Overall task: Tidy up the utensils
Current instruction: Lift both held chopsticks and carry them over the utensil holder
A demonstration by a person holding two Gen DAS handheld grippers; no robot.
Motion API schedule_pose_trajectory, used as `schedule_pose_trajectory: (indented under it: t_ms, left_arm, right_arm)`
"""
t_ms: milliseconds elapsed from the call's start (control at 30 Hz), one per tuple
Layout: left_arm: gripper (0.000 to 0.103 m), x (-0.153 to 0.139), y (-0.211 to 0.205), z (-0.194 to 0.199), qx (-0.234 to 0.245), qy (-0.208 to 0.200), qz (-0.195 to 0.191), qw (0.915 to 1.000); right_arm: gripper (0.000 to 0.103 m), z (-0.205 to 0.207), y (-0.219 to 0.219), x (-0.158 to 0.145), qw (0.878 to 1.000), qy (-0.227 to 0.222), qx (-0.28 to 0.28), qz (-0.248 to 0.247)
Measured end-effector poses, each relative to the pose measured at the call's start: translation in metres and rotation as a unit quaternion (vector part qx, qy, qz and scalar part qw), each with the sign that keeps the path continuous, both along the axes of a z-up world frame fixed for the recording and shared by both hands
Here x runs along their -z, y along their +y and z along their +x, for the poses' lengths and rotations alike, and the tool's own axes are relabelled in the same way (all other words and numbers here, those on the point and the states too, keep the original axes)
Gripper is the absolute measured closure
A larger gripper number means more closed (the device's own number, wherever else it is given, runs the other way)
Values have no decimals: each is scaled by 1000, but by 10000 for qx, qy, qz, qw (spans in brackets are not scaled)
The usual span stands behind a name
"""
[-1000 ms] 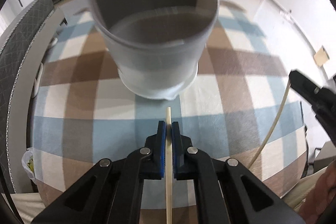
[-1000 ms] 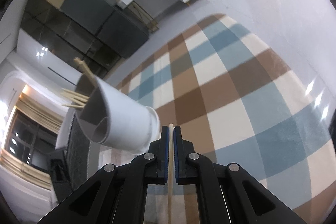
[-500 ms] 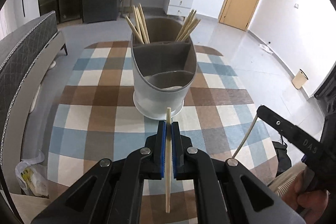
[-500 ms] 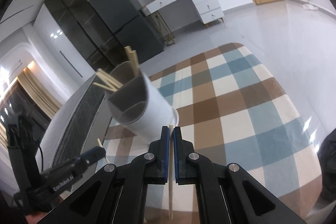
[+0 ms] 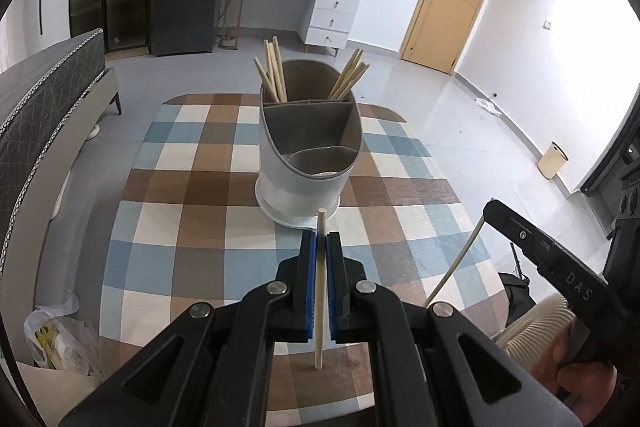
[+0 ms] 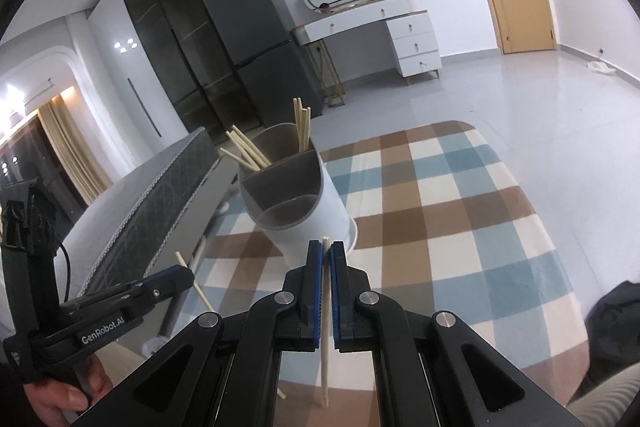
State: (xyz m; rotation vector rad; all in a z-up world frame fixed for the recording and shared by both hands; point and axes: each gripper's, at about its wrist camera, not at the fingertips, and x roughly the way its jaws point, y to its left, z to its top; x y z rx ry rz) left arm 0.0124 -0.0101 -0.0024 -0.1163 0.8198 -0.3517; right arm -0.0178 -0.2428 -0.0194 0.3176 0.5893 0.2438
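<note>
Each wrist camera sits behind its own fingers, looking forward and down along them. Both views face the utensil holder just beyond the fingertips, sharing the checkered tablecloth and each other's gripper.

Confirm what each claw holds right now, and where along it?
Left claw: one chopstick, pinched near its upper end. Right claw: another chopstick, also pinched near its top, most of it hanging below.
</note>
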Motion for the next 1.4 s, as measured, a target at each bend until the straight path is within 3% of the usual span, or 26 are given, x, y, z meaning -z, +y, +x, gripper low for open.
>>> schedule_pose_trajectory:
  t_ms: [333, 533, 1000, 1200, 1400]
  left_arm:
    - [103, -31, 0, -9, 286, -254, -104, 9992]
    - [103, -67, -1, 2, 365, -488, -305, 9977]
    - [103, -135, -1, 80, 172, -1133, -583, 9917]
    - [103, -141, 2, 112, 36, -1444, -479, 9884]
    - [103, -119, 5, 141, -33, -1374, -357, 9899]
  right_arm:
    - [100, -3, -2, -18, 9997, -211, 108, -72]
    - [100, 8, -4, -50, 9984, -542, 83, -149]
    - [100, 86, 9, -142, 9890, -1433, -305, -180]
    - [100, 133, 19, -153, 9865, -1590, -363, -142]
    - [100, 167, 30, -137, 9878, -1515, -354, -43]
